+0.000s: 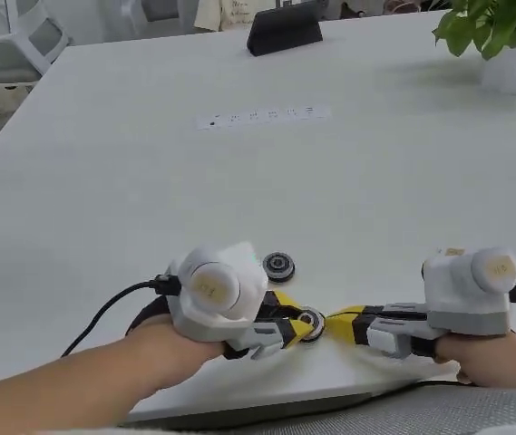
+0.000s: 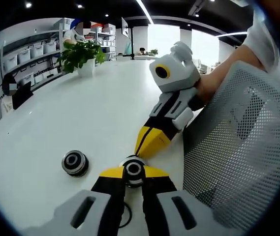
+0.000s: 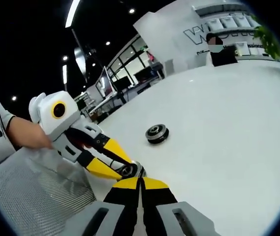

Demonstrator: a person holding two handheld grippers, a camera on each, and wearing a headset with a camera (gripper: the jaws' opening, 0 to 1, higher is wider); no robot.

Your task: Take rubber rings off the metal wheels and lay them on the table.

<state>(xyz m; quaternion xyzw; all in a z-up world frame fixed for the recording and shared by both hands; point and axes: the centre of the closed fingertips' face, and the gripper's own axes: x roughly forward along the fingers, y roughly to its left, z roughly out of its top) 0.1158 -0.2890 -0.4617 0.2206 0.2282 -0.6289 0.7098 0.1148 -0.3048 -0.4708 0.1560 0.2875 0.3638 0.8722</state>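
Stripping step: left claw [image 2: 133, 172] clamps a wheel [image 2: 133, 167] just above the worktop [image 2: 56, 118] edge; right claw [image 3: 140, 181], jaws narrow, noses its rim; second wheel [image 2: 75, 162] lies nearby; next, pinch the ring [image 2: 126, 168] and peel.

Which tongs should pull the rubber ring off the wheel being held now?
Right. The left tongs clamp the small black-ringed metal wheel; the right tongs, tips shut, sit right at it.

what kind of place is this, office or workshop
Most likely an open-plan office or lab space: a long white table with a potted plant on it, a mesh office chair at its edge, and wall shelves stacked with storage bins under ceiling strip lights.
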